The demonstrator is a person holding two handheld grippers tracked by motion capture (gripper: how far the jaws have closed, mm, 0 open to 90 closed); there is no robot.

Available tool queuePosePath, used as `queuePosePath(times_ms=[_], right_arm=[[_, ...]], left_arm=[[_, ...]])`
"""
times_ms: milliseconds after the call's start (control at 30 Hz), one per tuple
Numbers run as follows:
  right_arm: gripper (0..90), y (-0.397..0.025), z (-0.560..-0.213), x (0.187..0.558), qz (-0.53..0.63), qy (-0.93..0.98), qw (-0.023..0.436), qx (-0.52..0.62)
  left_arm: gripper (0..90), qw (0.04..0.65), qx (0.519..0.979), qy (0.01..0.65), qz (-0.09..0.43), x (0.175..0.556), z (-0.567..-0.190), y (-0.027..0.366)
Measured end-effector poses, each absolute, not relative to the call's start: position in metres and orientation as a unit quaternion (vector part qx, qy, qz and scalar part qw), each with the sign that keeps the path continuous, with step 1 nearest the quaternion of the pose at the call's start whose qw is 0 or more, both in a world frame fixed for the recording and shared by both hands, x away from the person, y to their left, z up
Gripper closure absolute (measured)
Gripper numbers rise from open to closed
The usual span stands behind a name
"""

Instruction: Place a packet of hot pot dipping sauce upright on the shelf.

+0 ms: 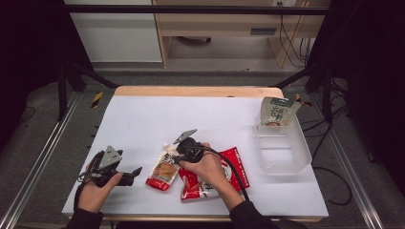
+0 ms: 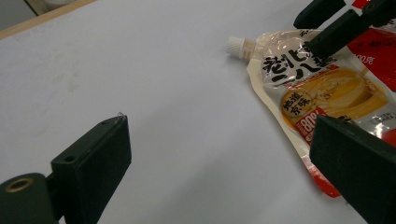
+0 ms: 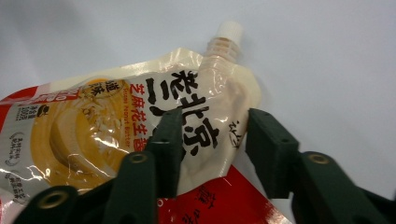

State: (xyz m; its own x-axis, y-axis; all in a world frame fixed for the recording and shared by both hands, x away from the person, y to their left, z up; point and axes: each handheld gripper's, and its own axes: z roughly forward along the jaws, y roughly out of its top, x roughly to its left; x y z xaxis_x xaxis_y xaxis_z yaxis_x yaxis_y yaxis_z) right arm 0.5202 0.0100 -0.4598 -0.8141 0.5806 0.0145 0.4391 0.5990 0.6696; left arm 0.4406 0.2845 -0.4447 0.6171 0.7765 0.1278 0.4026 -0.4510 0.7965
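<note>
White table (image 1: pixel 200 119) first: clear plastic bin (image 1: pixel 284 151) sits at about 3 o'clock with a green pouch (image 1: pixel 277 110) leaning in it. Near 6 o'clock, the spouted sesame sauce pouch (image 3: pixel 140 126) lies flat, overlapping a red packet (image 1: pixel 229 177). Right gripper (image 3: pixel 212 140) is half open, straddling its top corner below the cap, not clamped. Left gripper (image 2: pixel 219 154) idles wide open, empty. Risk imo: slick film slips, or the jaws snag the red packet too.

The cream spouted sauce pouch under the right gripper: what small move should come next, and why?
Probably shut the right gripper: its open jaws straddle the upper edge of the cream spouted sauce pouch, near the white cap, not yet pinching it. The pouch lies flat, partly over a red packet.
</note>
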Motion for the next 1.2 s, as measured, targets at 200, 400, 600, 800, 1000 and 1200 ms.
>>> queuePosePath(times_ms=[200, 400, 600, 800, 1000, 1200], right_arm=[[66.3, 0.011, -0.459, 0.518, 0.335, 0.892, 0.113, 0.281], [48.1, 0.01, -0.461, 0.523, 0.335, 0.887, 0.103, 0.3], [50.0, 0.011, -0.464, 0.527, 0.344, 0.884, 0.072, 0.308], [60.2, 0.012, -0.465, 0.525, 0.349, 0.883, 0.07, 0.307], [80.6, 0.015, -0.462, 0.52, 0.353, 0.884, 0.094, 0.291], [87.8, 0.017, -0.462, 0.518, 0.358, 0.885, 0.099, 0.282]], left_arm=[[5.7, 0.376, 0.818, 0.359, 0.245, 0.442, -0.445, 0.284], [5.7, 0.377, 0.818, 0.358, 0.245, 0.442, -0.446, 0.281], [5.8, 0.375, 0.822, 0.355, 0.241, 0.442, -0.446, 0.281], [5.8, 0.375, 0.823, 0.354, 0.241, 0.442, -0.446, 0.28], [5.8, 0.378, 0.821, 0.354, 0.24, 0.442, -0.446, 0.279], [5.8, 0.379, 0.821, 0.355, 0.238, 0.443, -0.446, 0.28]])
